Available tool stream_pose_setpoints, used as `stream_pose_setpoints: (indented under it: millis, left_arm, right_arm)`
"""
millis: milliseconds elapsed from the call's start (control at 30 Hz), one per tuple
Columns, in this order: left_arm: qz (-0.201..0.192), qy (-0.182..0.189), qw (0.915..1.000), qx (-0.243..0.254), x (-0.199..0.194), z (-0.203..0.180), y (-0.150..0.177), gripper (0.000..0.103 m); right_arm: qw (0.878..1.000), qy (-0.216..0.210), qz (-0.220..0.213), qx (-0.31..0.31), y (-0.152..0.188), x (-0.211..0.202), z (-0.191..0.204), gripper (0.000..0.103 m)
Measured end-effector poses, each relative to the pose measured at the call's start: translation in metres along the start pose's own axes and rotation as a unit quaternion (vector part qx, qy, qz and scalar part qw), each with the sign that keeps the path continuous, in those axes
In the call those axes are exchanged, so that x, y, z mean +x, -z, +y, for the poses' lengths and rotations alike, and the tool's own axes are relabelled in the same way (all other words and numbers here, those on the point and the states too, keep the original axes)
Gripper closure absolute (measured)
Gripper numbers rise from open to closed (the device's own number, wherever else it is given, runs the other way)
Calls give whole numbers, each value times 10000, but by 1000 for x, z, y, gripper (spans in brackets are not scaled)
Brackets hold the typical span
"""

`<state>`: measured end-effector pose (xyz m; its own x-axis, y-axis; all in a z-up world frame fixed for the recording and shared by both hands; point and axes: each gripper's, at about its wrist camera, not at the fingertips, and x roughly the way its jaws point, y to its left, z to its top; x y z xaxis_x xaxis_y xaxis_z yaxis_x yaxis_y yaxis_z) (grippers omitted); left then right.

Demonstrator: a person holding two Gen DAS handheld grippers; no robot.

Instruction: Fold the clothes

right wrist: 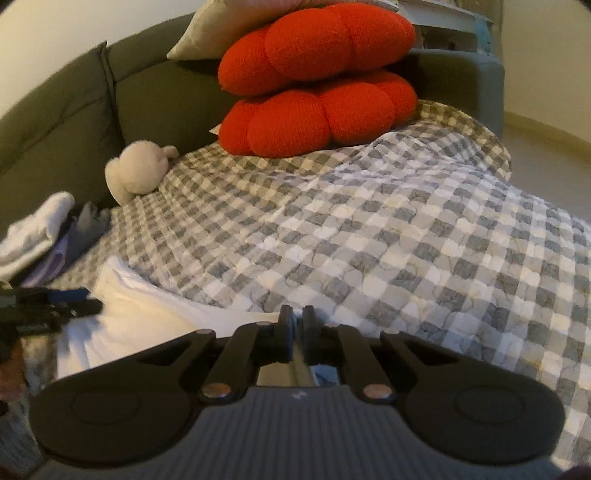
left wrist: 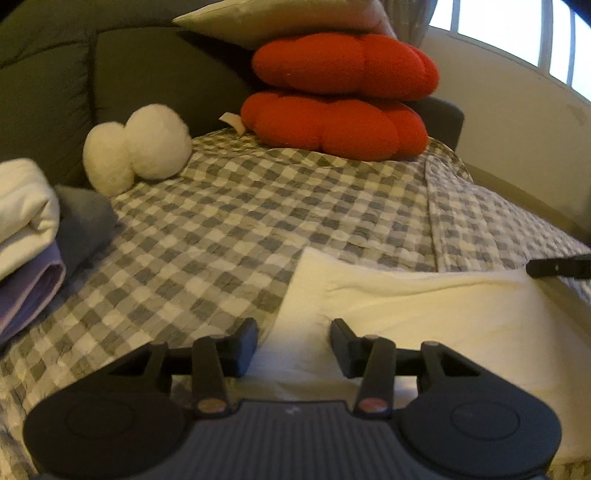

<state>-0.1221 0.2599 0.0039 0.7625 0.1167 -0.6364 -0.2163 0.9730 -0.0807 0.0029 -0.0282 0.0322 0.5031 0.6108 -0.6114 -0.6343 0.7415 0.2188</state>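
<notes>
Checked bedcover (left wrist: 229, 221); left tongs (left wrist: 293, 341) agape over white garment (left wrist: 424, 306), window (left wrist: 517, 33) left-view only; right tongs (right wrist: 295, 325) closed.

Each hand-held gripper (left wrist: 293, 332) (right wrist: 295, 321) is matte black: ribbed grey-black body, two round side housings, metal pivot screws, slim linkage arms.

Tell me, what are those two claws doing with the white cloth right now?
Left gripper open over the white folded garment. Right gripper shut at its edge. Folded pile off to the side, nothing blocking.
</notes>
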Motion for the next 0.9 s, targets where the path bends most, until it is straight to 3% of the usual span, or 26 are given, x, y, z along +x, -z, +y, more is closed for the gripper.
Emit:
stream_pose_setpoints:
  millis: [133, 400, 533, 633, 700, 767, 900]
  left_arm:
    - [-23, -40, 10000, 3, -5, 1, -1, 57]
    - [-317, 30, 9991, -264, -25, 14, -13, 58]
    - [-337, 187, 9992, 58, -23, -3, -10, 58]
    - [-170, -77, 9987, 473, -7, -19, -4, 57]
    - [-28, -297, 9970, 708, 5, -27, 0, 57]
    - [2, -322, 9975, 621, 7, -25, 0, 55]
    - [-44, -266, 9991, 334, -2, -21, -10, 57]
  right_arm:
    - [9999, -26, -160, 24, 0, -6, 1, 89]
    - [9988, 268, -382, -156, 0, -47, -3, 89]
    - [9997, -17, -122, -226, 13, -71, -6, 89]
    - [9989, -208, 281, -326, 32, -82, -8, 89]
    - [9972, -27, 517, -547, 49, -89, -7, 89]
    - [9957, 228, 648, -624, 66, -100, -12, 89]
    - [9969, 584, 460, -243, 90, -136, -35, 89]
